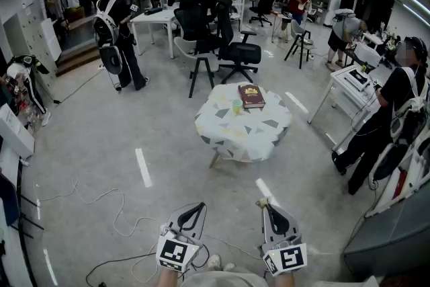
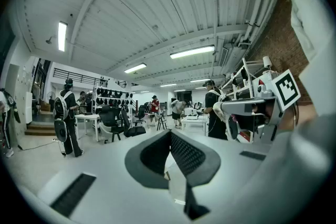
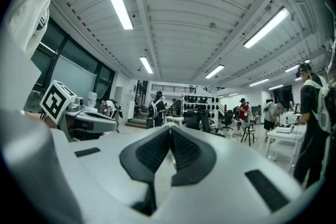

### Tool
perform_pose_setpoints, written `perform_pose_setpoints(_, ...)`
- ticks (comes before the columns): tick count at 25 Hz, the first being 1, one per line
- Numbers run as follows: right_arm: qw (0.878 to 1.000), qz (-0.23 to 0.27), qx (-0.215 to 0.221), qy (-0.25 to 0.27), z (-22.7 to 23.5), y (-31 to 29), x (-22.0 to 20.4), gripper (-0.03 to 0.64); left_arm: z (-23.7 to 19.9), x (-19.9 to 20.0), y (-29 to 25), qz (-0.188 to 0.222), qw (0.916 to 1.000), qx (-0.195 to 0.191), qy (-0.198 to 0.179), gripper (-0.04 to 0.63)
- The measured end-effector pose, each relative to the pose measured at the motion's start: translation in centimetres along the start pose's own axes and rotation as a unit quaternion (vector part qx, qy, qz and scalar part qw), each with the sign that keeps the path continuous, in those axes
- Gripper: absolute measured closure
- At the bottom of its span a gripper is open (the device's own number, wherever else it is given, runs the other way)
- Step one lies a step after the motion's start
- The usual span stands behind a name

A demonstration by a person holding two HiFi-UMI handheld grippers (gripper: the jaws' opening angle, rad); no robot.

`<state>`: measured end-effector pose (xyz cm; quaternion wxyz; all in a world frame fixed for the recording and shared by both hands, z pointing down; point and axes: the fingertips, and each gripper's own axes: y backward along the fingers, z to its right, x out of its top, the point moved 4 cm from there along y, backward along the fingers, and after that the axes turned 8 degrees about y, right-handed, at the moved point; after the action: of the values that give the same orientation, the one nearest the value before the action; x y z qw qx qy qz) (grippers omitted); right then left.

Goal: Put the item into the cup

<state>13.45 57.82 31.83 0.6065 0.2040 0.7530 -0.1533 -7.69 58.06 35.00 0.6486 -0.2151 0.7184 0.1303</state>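
Note:
A round table (image 1: 222, 134) with a grey-and-white patterned cloth stands a few steps ahead on the floor. On it are a small yellow-green cup (image 1: 237, 106) and a dark red book (image 1: 251, 96) just right of the cup. I cannot make out any other small item from here. My left gripper (image 1: 195, 207) and right gripper (image 1: 263, 203) are held low, close to my body and far from the table. Both are shut with nothing between the jaws, as the left gripper (image 2: 169, 134) and right gripper (image 3: 169, 129) views show.
Black office chairs (image 1: 235, 50) stand behind the table and white desks (image 1: 353, 80) at the right. A person (image 1: 386, 117) stands at the right, another (image 1: 121, 37) at the far left. Cables (image 1: 101, 201) lie on the floor to my left.

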Motion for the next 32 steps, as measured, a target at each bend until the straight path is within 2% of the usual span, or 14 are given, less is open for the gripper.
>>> perform_pose_setpoints(17, 1.000, -0.016, -0.008, -0.003, 1.9, -4.6, -3.1, 0.611, -2.4, -0.8, -5.1, -0.011, 0.9999, -0.010, -0.005, 0.584)
perform_pose_setpoints(32, 1.000, -0.020, 0.008, -0.023, 10.5, -14.5, -6.6, 0.611, -5.7, 0.0, -16.9, -0.026, 0.9996, 0.011, -0.008, 0.584)
